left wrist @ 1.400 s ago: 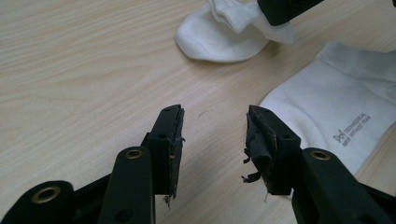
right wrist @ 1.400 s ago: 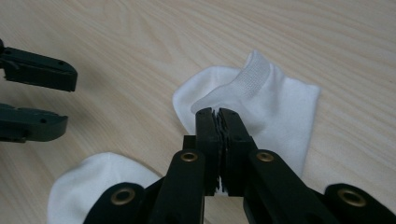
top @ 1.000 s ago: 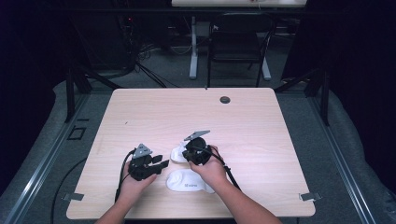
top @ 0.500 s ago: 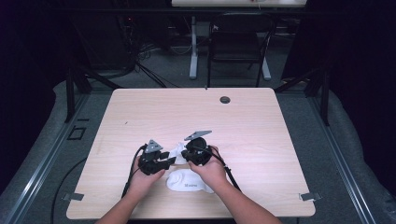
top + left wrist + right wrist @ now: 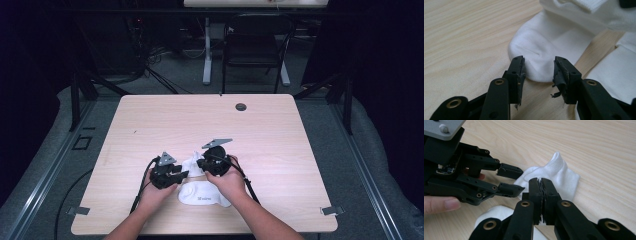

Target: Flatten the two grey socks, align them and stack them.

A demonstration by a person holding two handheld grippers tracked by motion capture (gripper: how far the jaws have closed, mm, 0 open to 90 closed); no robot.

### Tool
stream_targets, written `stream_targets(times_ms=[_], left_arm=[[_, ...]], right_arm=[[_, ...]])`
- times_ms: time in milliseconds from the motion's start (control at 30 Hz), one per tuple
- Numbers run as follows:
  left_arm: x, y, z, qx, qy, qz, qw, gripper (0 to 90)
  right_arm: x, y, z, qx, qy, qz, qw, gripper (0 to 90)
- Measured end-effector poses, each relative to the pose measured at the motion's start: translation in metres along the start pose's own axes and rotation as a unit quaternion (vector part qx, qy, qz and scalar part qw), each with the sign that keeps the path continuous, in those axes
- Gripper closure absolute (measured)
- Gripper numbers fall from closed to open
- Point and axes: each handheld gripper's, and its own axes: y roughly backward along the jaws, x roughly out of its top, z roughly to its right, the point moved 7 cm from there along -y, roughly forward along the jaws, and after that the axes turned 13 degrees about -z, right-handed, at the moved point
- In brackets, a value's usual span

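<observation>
Right gripper (image 5: 541,185) clenched on white sock (image 5: 560,173), left gripper (image 5: 538,68) released around its toe, lower-centre table (image 5: 280,130).

left hand-held gripper (image 5: 537,72) agape, right (image 5: 541,183) clamped

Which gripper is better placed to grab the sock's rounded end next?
Left. The left gripper has its jaws open on either side of the rounded end of the white sock. The right gripper looks shut already, seemingly on the sock's upper part.
</observation>
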Motion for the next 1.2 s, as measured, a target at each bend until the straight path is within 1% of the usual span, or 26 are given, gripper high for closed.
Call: stream_targets(times_ms=[100, 167, 200, 267, 333, 400, 433, 467, 533, 633, 700, 733, 867, 900, 967, 1000, 1033, 1067, 1200], left_arm=[[0.000, 0.000, 0.000, 0.004, -0.002, 0.001, 1.0000, 62.7], [-0.001, 0.000, 0.000, 0.008, -0.010, -0.001, 0.9999, 63.1], [-0.002, 0.001, 0.000, 0.013, -0.013, -0.002, 0.9998, 65.7], [-0.002, 0.001, 0.000, 0.014, -0.013, -0.002, 0.9998, 67.3], [-0.002, 0.002, -0.001, 0.016, -0.017, -0.005, 0.9997, 71.4], [-0.002, 0.002, -0.001, 0.016, -0.016, -0.005, 0.9997, 72.4], [-0.003, 0.002, 0.000, 0.016, -0.016, -0.007, 0.9997, 75.6], [-0.003, 0.002, 0.000, 0.015, -0.016, -0.007, 0.9997, 76.7], [-0.002, 0.002, 0.002, 0.014, -0.017, -0.007, 0.9997, 80.0], [-0.003, 0.002, 0.003, 0.015, -0.024, -0.011, 0.9995, 84.3], [-0.002, 0.002, 0.004, 0.017, -0.022, -0.010, 0.9996, 85.2], [-0.003, 0.002, 0.003, 0.017, -0.025, -0.013, 0.9995, 85.4], [-0.003, 0.003, 0.003, 0.016, -0.021, -0.015, 0.9995, 86.1], [-0.003, 0.003, 0.003, 0.016, -0.021, -0.015, 0.9995, 86.2], [-0.003, 0.003, 0.003, 0.016, -0.018, -0.015, 0.9996, 86.3], [-0.004, 0.003, 0.003, 0.016, -0.017, -0.015, 0.9996, 86.3], [-0.004, 0.003, 0.003, 0.016, -0.017, -0.015, 0.9996, 86.3], [-0.004, 0.003, 0.002, 0.016, -0.017, -0.015, 0.9996, 86.3], [-0.004, 0.003, 0.002, 0.014, -0.016, -0.014, 0.9997, 86.4]], right_arm=[[0.000, 0.002, 0.001, 0.000, -0.002, 0.003, 1.0000, 88.1], [0.000, 0.004, 0.002, 0.000, -0.003, 0.004, 1.0000, 88.1], [0.000, 0.007, 0.003, -0.001, -0.001, 0.006, 1.0000, 88.1], [-0.002, 0.010, 0.004, -0.001, -0.005, 0.006, 1.0000, 88.1], [-0.002, 0.012, 0.006, -0.002, -0.005, 0.010, 0.9999, 88.1], [-0.003, 0.013, 0.007, -0.001, -0.006, 0.011, 0.9999, 88.1], [-0.004, 0.016, 0.009, 0.000, -0.006, 0.017, 0.9998, 88.2], [-0.004, 0.017, 0.010, 0.001, -0.004, 0.020, 0.9998, 88.2], [-0.005, 0.019, 0.012, 0.001, -0.008, 0.021, 0.9997, 88.2], [-0.007, 0.021, 0.016, -0.002, -0.007, 0.027, 0.9996, 88.1], [-0.010, 0.022, 0.019, -0.005, -0.009, 0.028, 0.9996, 88.1], [-0.013, 0.022, 0.021, -0.006, -0.011, 0.026, 0.9996, 88.1], [-0.022, 0.022, 0.030, -0.009, -0.021, 0.026, 0.9994, 88.1], [-0.025, 0.022, 0.032, -0.008, -0.026, 0.022, 0.9994, 88.0], [-0.026, 0.022, 0.034, -0.010, -0.028, 0.026, 0.9992, 88.0], [-0.031, 0.022, 0.040, -0.012, -0.035, 0.022, 0.9991, 88.0], [-0.031, 0.022, 0.040, -0.012, -0.035, 0.022, 0.9991, 88.0], [-0.034, 0.021, 0.044, -0.016, -0.041, 0.022, 0.9988, 88.1], [-0.041, 0.018, 0.053, -0.024, -0.047, 0.014, 0.9985, 88.0]])
